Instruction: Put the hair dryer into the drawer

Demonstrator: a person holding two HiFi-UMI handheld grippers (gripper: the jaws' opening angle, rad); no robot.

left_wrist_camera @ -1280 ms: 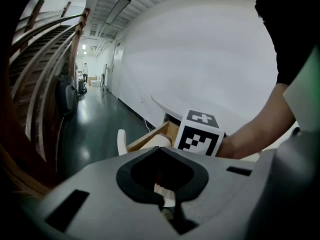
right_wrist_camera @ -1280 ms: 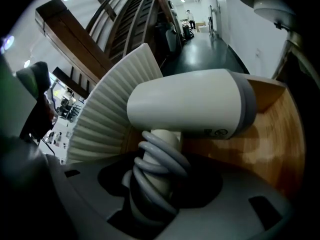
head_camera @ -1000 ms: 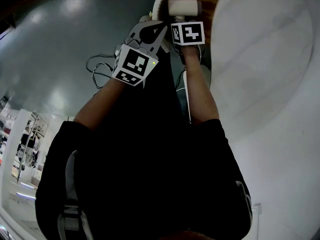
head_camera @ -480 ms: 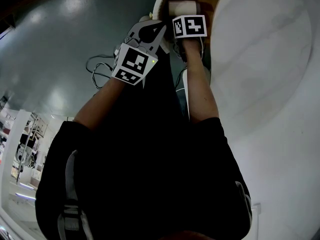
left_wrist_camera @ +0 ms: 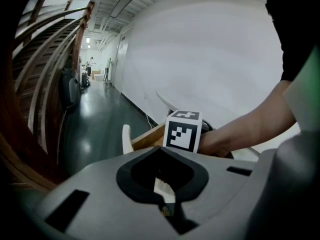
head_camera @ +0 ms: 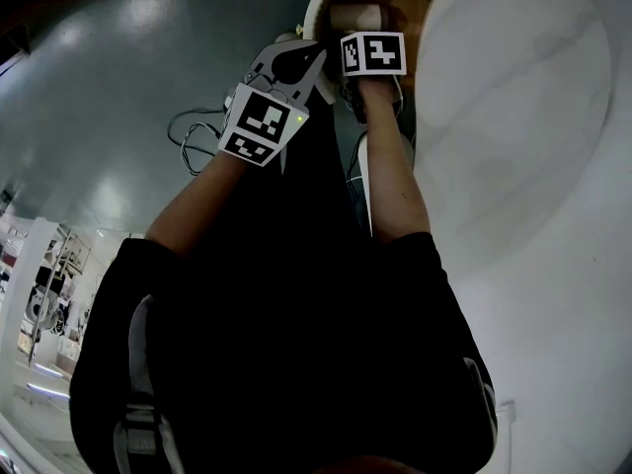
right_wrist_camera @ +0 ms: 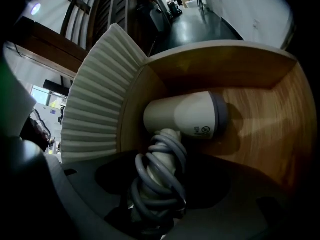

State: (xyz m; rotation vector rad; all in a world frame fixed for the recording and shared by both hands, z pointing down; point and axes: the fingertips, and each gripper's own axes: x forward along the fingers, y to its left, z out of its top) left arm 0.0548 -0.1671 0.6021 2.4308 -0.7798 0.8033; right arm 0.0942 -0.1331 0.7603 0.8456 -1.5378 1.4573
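Observation:
The cream hair dryer [right_wrist_camera: 185, 114] lies on its side on the wooden floor of the open drawer [right_wrist_camera: 260, 109], its handle wound with grey cord [right_wrist_camera: 157, 179]. My right gripper [right_wrist_camera: 160, 189] reaches down into the drawer. Its jaws have just been opening and stand wide around the handle, not pressing on it. In the head view the dryer [head_camera: 355, 16] shows just past the right gripper [head_camera: 367, 39]. My left gripper [head_camera: 314, 62] hovers beside the drawer [head_camera: 410, 23] on its left, jaws together and empty.
The drawer's ribbed white front [right_wrist_camera: 95, 94] stands at its left side. A large white round tabletop [head_camera: 513, 117] fills the right of the head view. Loose cables [head_camera: 197, 131] lie on the dark floor. A stair railing [left_wrist_camera: 30, 84] runs along the corridor.
The right gripper's marker cube has shifted a little toward the drawer and tilted. The hair dryer has sunk lower inside and shows less. The left gripper stays put.

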